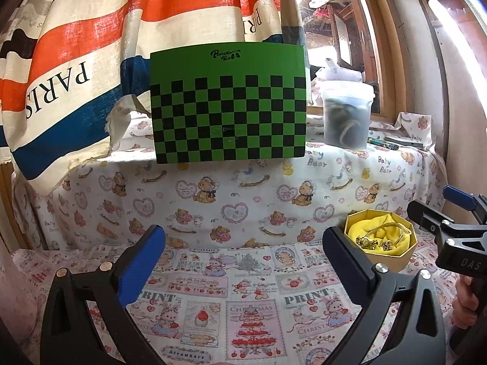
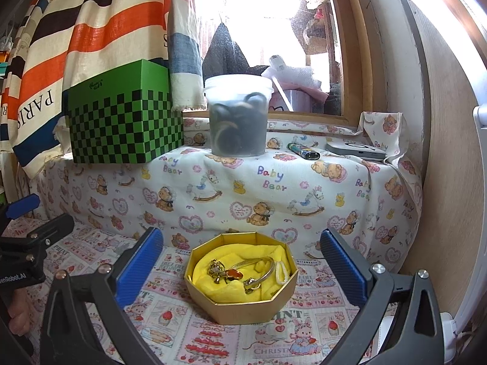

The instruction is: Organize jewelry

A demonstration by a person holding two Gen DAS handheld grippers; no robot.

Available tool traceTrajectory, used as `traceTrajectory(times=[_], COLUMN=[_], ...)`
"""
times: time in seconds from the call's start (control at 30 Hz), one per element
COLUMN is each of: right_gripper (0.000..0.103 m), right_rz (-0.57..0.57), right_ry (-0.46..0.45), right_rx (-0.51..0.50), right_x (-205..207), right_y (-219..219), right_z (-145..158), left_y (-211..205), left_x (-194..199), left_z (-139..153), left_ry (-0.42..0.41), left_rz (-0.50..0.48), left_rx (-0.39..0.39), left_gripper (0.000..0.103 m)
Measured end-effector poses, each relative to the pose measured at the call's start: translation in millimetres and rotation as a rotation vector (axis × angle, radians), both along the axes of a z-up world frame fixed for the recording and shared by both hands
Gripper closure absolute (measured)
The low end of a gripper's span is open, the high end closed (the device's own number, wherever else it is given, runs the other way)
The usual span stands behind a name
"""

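A gold octagonal box (image 2: 243,307) lined with yellow cloth sits on the patterned cloth, between and just beyond my right gripper's (image 2: 240,246) wide-open blue-padded fingers. Inside lie a gold bangle (image 2: 258,263), a gold charm with an orange stone (image 2: 226,272) and a small gold piece (image 2: 252,283). In the left wrist view the box (image 1: 392,257) is to the right of my left gripper (image 1: 243,243), which is open and empty over the cloth. The right gripper (image 1: 456,222) shows at that view's right edge.
A green and black checkered box (image 1: 228,106) stands on a raised ledge at the back, under a striped curtain (image 1: 76,60). A clear plastic tub (image 2: 237,118) of dark items, a lighter (image 2: 304,152) and a flat grey device (image 2: 356,150) sit on the ledge by the window.
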State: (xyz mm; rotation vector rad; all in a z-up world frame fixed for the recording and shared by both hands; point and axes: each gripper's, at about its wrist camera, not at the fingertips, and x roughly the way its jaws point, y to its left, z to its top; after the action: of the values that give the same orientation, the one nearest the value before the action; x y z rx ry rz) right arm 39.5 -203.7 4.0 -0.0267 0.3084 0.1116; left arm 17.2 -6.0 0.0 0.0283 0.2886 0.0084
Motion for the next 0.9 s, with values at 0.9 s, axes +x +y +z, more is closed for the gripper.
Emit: traceTrajectory(times=[0.9], right_gripper=[0.000], right_rz=[0.000], right_ry=[0.001], right_rx=[0.000], right_x=[0.7], right_y=[0.1], right_z=[-0.1], left_y=[-2.1], left_x=[-2.1], left_z=[0.8], left_ry=[-0.007], left_rz=[0.030], left_rx=[0.022], left_gripper=[0.001])
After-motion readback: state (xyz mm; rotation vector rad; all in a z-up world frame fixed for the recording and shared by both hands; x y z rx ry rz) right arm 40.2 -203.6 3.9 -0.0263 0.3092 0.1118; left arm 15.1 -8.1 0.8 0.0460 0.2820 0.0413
